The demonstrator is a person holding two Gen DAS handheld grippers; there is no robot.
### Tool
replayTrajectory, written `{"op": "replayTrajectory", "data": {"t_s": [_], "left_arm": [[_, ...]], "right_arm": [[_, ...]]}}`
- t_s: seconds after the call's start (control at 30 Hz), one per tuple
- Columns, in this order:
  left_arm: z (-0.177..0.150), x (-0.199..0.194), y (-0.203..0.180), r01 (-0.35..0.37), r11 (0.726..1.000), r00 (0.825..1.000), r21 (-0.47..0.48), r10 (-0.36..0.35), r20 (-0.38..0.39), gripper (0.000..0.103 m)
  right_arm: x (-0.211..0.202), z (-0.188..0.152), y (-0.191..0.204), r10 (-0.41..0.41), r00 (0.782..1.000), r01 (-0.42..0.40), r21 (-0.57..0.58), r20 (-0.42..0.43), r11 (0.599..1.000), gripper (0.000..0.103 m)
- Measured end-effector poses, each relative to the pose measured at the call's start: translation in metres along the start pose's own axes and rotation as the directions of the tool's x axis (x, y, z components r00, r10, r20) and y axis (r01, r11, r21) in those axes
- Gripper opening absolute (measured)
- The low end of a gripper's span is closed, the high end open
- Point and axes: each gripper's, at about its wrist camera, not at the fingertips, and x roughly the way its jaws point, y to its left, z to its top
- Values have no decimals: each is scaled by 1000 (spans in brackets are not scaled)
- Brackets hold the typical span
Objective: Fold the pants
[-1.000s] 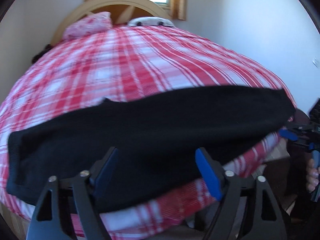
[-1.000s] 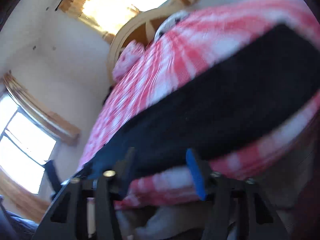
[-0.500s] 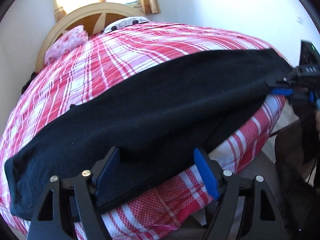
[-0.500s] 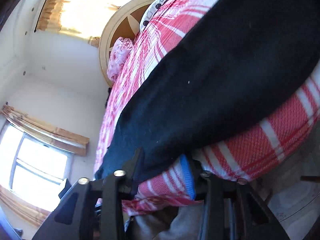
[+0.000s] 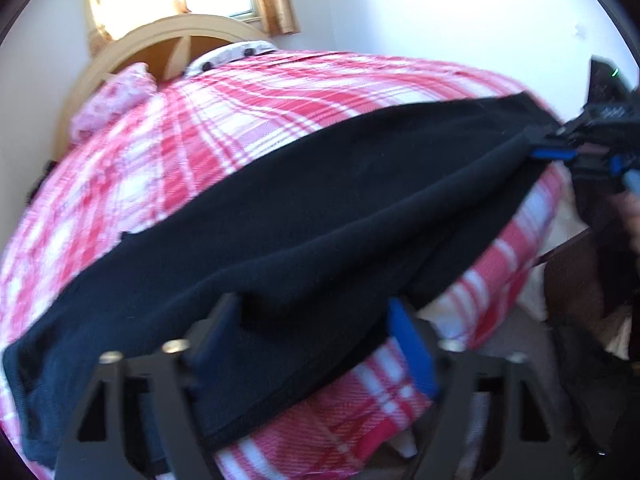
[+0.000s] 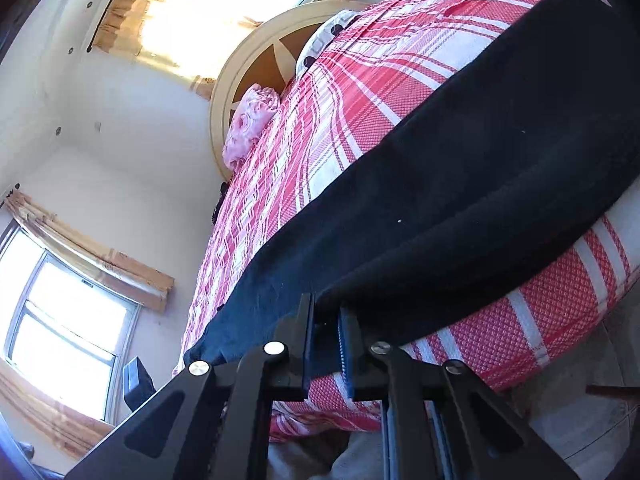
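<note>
Pants (image 5: 320, 208) lie across the bed (image 5: 248, 120). Right gripper (image 6: 326, 336) jaws, just closing, pinch the near hem; left gripper (image 5: 316, 320) jaws, also closing, straddle bunched cloth, so I can lift both ends to fold. Only the left view shows the right gripper (image 5: 554, 152) pulling its corner taut.

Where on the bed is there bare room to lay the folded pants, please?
The plaid bedspread is bare between the pants and the pink pillow by the headboard. The near edge is crowded by pants.
</note>
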Motion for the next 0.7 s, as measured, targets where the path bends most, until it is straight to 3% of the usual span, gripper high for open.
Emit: {"op": "replayTrajectory", "data": {"t_s": [0.07,0.17,0.33,0.47,0.53,0.63,0.67,0.7], "left_arm": [[1,-3,3,62,998,998,-27,-62,5,30],[0,-7,3,68,998,998,-6,-68,10,19],[-7,-25,10,111,994,993,2,-111,37,13],[-12,-38,18,136,991,990,15,-136,46,13],[-15,-35,14,93,994,995,52,-94,23,17],[-16,-34,20,141,990,990,11,-141,15,18],[-14,-36,26,152,988,988,-21,-152,26,23],[-11,-37,31,144,988,989,-49,-142,35,35]], "right_arm": [[0,-2,-5,6,1000,-6,21,4,1000,13],[2,-4,-13,18,1000,-18,47,-2,999,13],[0,-9,-16,67,998,-66,78,-11,995,13],[-3,-15,-14,91,995,-87,82,-45,993,20],[-2,-23,-9,109,991,-103,73,-81,992,23],[0,-21,13,51,994,-53,-23,-92,998,23],[-1,-21,23,55,995,-61,-71,-87,996,23],[0,-20,35,55,995,-66,-130,-85,989,23]]}}
